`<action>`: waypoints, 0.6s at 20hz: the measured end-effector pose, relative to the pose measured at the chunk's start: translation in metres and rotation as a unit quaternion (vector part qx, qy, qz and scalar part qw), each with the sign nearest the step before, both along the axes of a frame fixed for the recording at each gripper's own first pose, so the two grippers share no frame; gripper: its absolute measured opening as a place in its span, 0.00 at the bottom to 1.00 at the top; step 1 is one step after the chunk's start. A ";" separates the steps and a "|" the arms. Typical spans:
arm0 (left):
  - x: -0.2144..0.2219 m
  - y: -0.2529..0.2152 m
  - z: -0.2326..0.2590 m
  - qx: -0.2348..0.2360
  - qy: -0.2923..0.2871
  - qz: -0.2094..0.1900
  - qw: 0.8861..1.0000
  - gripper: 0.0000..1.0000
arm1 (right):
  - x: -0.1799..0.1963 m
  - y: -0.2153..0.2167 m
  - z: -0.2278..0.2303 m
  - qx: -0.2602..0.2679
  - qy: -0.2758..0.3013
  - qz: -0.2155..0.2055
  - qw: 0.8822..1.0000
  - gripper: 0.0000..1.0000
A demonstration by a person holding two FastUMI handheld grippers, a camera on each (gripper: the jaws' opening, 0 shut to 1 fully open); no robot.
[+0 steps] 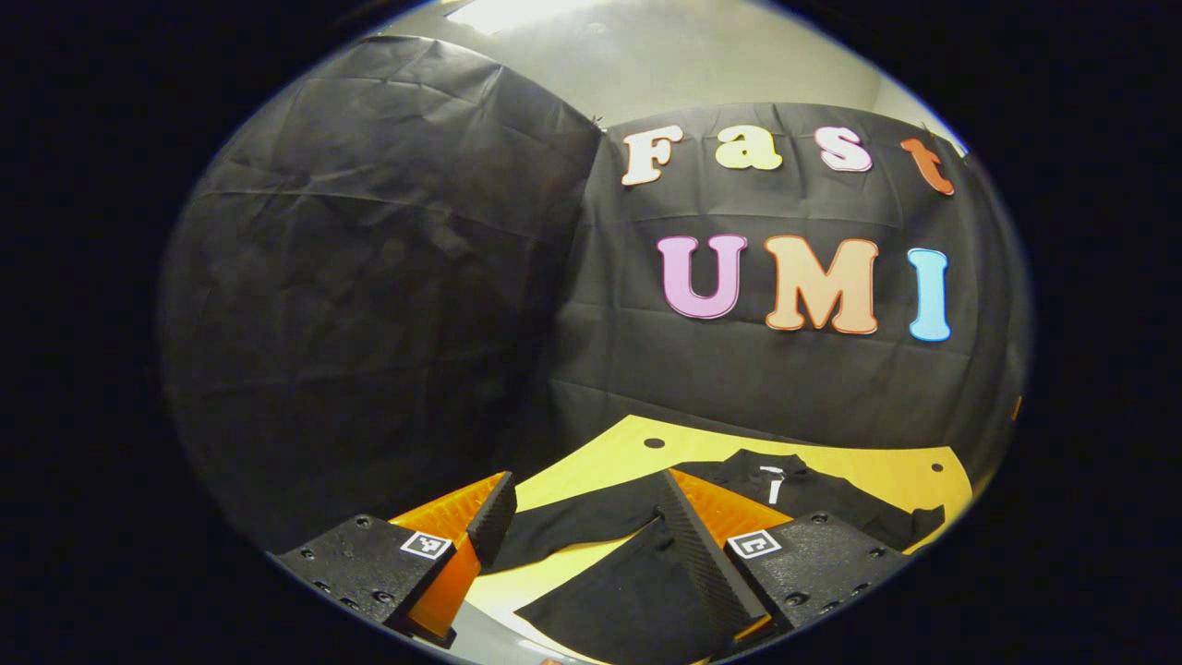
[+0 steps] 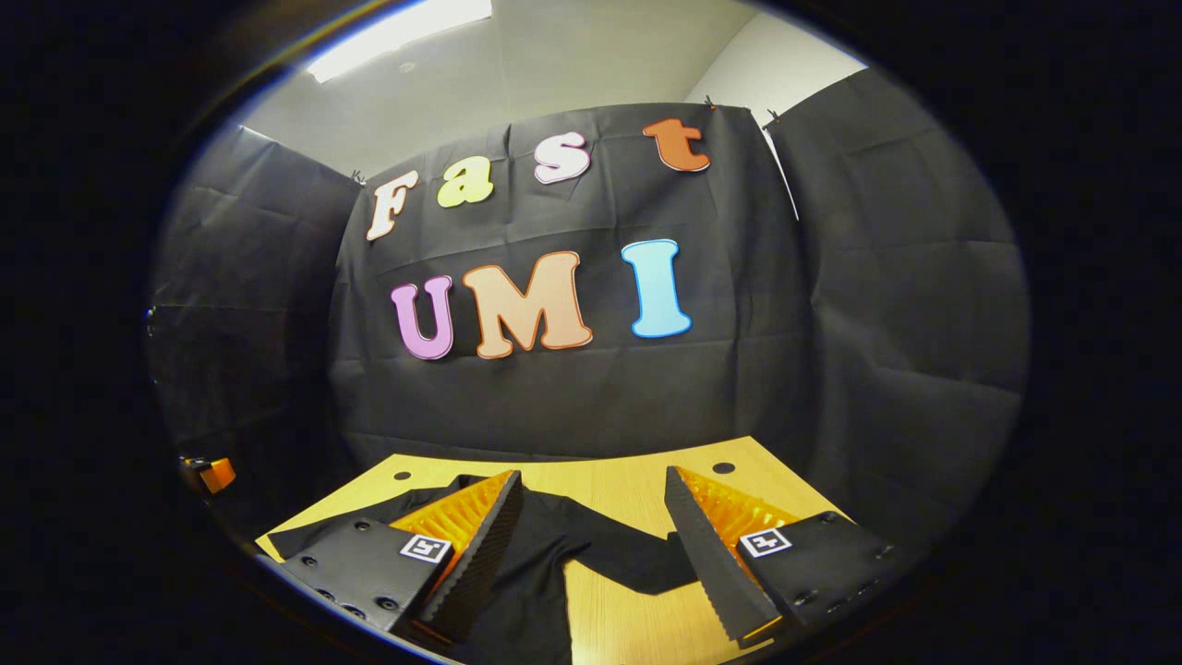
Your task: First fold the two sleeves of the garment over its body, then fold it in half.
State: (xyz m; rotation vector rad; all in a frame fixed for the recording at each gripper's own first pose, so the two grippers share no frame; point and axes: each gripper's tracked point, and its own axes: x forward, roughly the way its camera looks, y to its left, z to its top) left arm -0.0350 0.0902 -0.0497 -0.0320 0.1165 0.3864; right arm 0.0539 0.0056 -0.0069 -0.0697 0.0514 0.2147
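In the left gripper view, the left tongs (image 1: 580,506) sit at 6 o'clock with their two fingers spread wide, nothing between them. Beyond and under the fingers lies the shirt (image 1: 628,591), dark and flat on the pale wooden surface (image 1: 886,466). Its body runs from 6 o'clock up toward 5 o'clock; one sleeve (image 1: 572,522) stretches out toward 7 o'clock, passing between the fingers, unfolded. The collar with a small white tag (image 1: 774,482) lies toward 4 o'clock, and the other sleeve (image 1: 910,526) reaches to the surface's edge at 4 o'clock. Whether the fingertips touch the cloth cannot be told. Two small round holes mark the surface's far edge, at 12 o'clock of the shirt. The black cloth wall (image 1: 388,305) stands behind.

In the right gripper view, the right tongs (image 2: 591,494) sit at 6 o'clock, fingers likewise far apart and holding nothing. The shirt (image 2: 531,573) lies on the surface (image 2: 609,485) at 6 to 7 o'clock, mostly under and beyond the finger at the 7 o'clock side. One sleeve (image 2: 637,563) spreads out between the fingers toward 5 o'clock, its end just short of the other finger. The other sleeve (image 2: 305,534) reaches toward 8 o'clock at the surface's corner. Both sleeves lie spread out, not yet folded over the body. A small orange object (image 2: 217,475) shows at 8 o'clock by the wall; what it is cannot be told.
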 end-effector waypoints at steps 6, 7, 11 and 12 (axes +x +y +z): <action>0.008 0.035 -0.016 0.004 0.018 0.025 1.000 0.93 | 0.010 -0.004 -0.010 -0.006 0.017 -0.029 0.999 0.97; 0.011 0.037 -0.015 0.005 0.020 0.020 1.000 0.92 | 0.013 -0.004 -0.013 -0.008 0.021 -0.038 0.999 0.97; 0.027 0.039 -0.011 0.015 0.030 0.000 0.999 0.92 | 0.026 0.001 -0.010 -0.010 0.015 -0.064 0.998 0.97; 0.030 0.039 -0.013 0.018 0.033 -0.002 0.999 0.92 | 0.032 -0.001 -0.014 -0.017 0.017 -0.072 0.997 0.97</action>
